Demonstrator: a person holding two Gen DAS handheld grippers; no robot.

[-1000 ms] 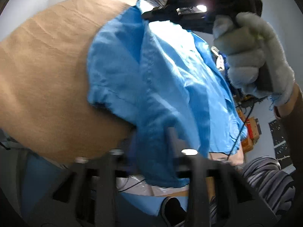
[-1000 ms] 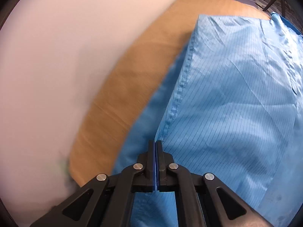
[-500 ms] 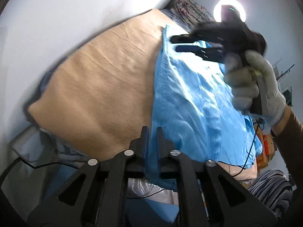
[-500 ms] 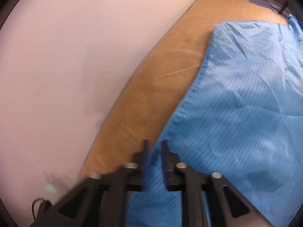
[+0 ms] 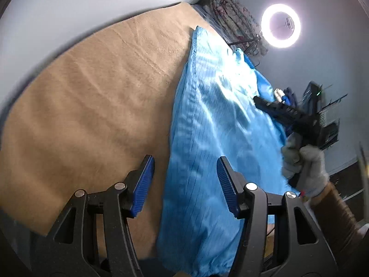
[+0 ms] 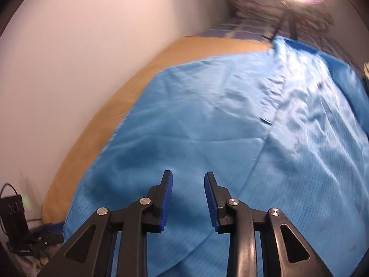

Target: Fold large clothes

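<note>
A large blue pinstriped garment point(image 5: 207, 138) lies folded lengthwise on a tan blanket point(image 5: 92, 106). It fills most of the right wrist view point(image 6: 219, 127), its left edge along the tan blanket point(image 6: 110, 115). My left gripper point(image 5: 184, 180) is open and empty, just above the garment's near left edge. My right gripper point(image 6: 188, 194) is open and empty, hovering over the garment's near part. In the left wrist view the right gripper point(image 5: 286, 113) is held by a gloved hand point(image 5: 304, 168) at the garment's right side.
A white wall point(image 6: 69, 46) runs along the left of the blanket. A ring light point(image 5: 280, 25) shines at the far end, beside a patterned cloth point(image 5: 233, 16). A black device with cables point(image 6: 13, 210) sits on the floor at the near left corner.
Both grippers were shut on the garment's edge, laid it over to the right, then opened and let go. They have pulled back, and the right hand has moved to the right side.
</note>
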